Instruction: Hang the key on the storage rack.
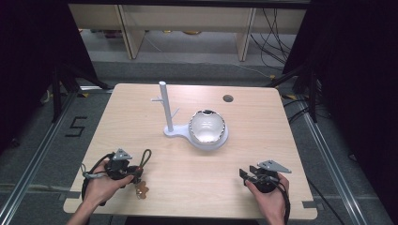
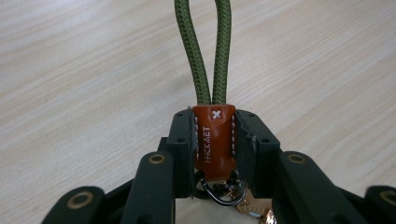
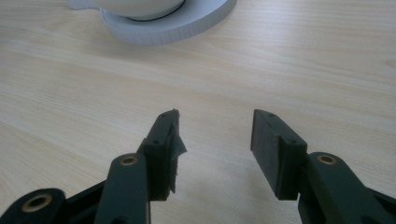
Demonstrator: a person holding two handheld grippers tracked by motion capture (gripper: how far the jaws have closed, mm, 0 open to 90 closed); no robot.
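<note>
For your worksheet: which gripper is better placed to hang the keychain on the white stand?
Left. The left gripper is shut on the keychain; the right gripper is open, holding nothing.

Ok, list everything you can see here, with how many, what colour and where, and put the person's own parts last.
Table: one, light wood, centre of the high view.
Stand: one, white post with side pegs on a white base, middle of the table.
Bowl: one, white with a dark-flecked rim, tilted on the stand's round base.
Hole: one, dark, far right part of the tabletop.
Keychain: one, green cord loop, brown leather tab, metal ring, in the left claw at the near left edge.
Number 5: one, black, on the floor left of the table.
Shelving: pale wood, beyond the table.
Left claw: black, shut on the keychain's tab.
Right claw: black, open, near right.
Hands: two, at the near edge.
</note>
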